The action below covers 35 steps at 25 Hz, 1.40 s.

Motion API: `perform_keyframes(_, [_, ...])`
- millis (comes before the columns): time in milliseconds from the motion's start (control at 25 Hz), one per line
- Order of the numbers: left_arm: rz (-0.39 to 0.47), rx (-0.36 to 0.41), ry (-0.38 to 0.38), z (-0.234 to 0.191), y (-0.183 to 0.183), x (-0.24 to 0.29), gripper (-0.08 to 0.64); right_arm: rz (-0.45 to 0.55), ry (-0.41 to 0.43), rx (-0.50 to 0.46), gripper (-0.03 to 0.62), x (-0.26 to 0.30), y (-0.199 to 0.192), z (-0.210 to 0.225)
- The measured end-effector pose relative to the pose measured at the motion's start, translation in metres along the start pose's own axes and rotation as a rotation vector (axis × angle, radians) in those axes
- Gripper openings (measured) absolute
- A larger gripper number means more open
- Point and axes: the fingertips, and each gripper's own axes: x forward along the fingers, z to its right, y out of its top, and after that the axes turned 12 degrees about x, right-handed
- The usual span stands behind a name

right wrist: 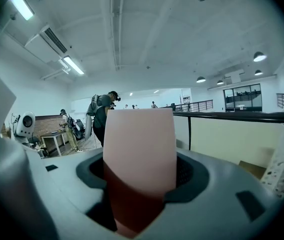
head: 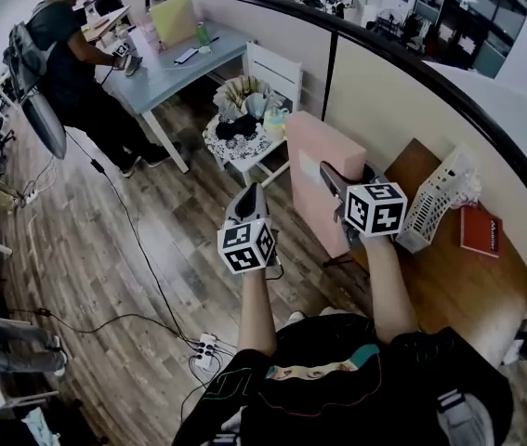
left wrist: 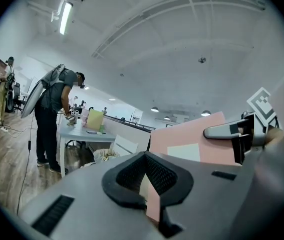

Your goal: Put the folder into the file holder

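Left gripper (head: 252,198): clenched on the folder's near edge; a pink sliver sits between its jaws.
Folder (head: 314,161): pink, upright in the air between both grippers, left of the table (head: 449,277).
Right gripper (head: 342,189): clamped on the folder's other edge.
File holder (head: 435,201): white mesh, on the table by the partition; it looks tilted.
My plan: carry the folder right with both grips level, line its bottom edge up over the opening, lower it straight, and release only once it's seated.
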Motion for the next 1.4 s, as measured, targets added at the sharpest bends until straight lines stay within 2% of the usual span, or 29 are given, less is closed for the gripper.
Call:
perform_keyframes(560, [0.016,0.050,-0.191,0.079,0.016,0.066,0.000,0.138,-0.206,0.068,0.285,-0.048,0.047,0.096])
perform_keyframes(960, [0.031,0.102,-0.363,0.156,0.031,0.088,0.000,0.281,-0.349,0.124,0.285,-0.126,0.077,0.147])
perform_keyframes(1400, [0.031,0.124,-0.549,0.237,0.027,0.090,0.000,0.382,-0.512,0.154,0.285,-0.214,0.082,0.178])
